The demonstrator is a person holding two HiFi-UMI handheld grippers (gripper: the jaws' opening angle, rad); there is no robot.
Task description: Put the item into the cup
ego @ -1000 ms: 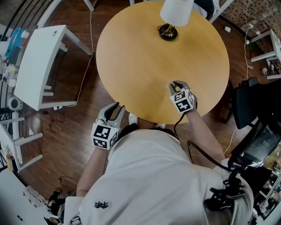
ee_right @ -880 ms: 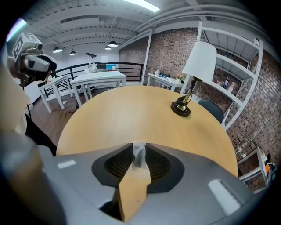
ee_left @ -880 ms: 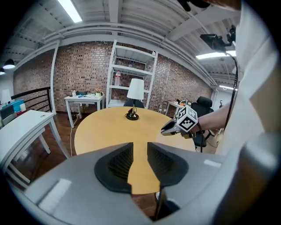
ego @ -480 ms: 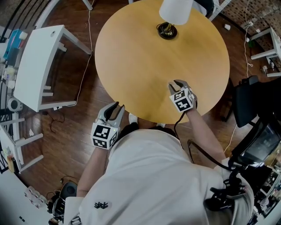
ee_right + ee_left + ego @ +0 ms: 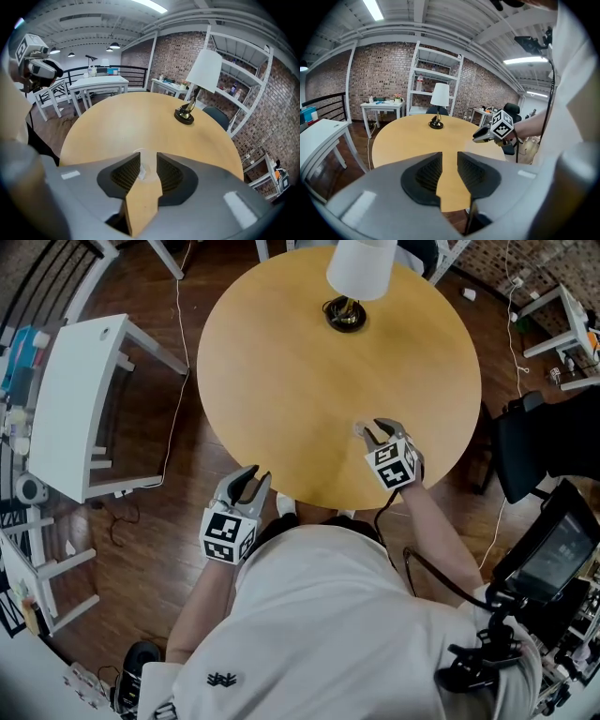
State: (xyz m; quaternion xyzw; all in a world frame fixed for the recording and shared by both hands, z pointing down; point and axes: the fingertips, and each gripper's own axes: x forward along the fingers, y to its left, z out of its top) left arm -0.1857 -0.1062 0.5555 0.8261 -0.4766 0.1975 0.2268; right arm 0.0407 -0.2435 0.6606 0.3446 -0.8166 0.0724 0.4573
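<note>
A small clear cup (image 5: 360, 430) stands on the round wooden table (image 5: 300, 381) near its front right edge. My right gripper (image 5: 376, 432) hovers right over it. In the right gripper view the see-through cup (image 5: 143, 161) shows in the gap of the right gripper (image 5: 148, 163), with a small pale bit inside it. Those jaws are closing, and I cannot tell if the pads touch the cup. My left gripper (image 5: 246, 480) hangs off the table, below its front edge. In its own view the left gripper (image 5: 449, 161) stands slightly open with nothing between its pads.
A table lamp with a white shade (image 5: 360, 266) and a dark base (image 5: 345, 315) stands at the far side of the table. A white desk (image 5: 84, 390) is on the floor to the left, a dark chair (image 5: 525, 442) to the right. Cables lie on the wood floor.
The right gripper's jaws have spread apart over the same spot, and the clear cup now shows at their tips. The left gripper has barely moved.
</note>
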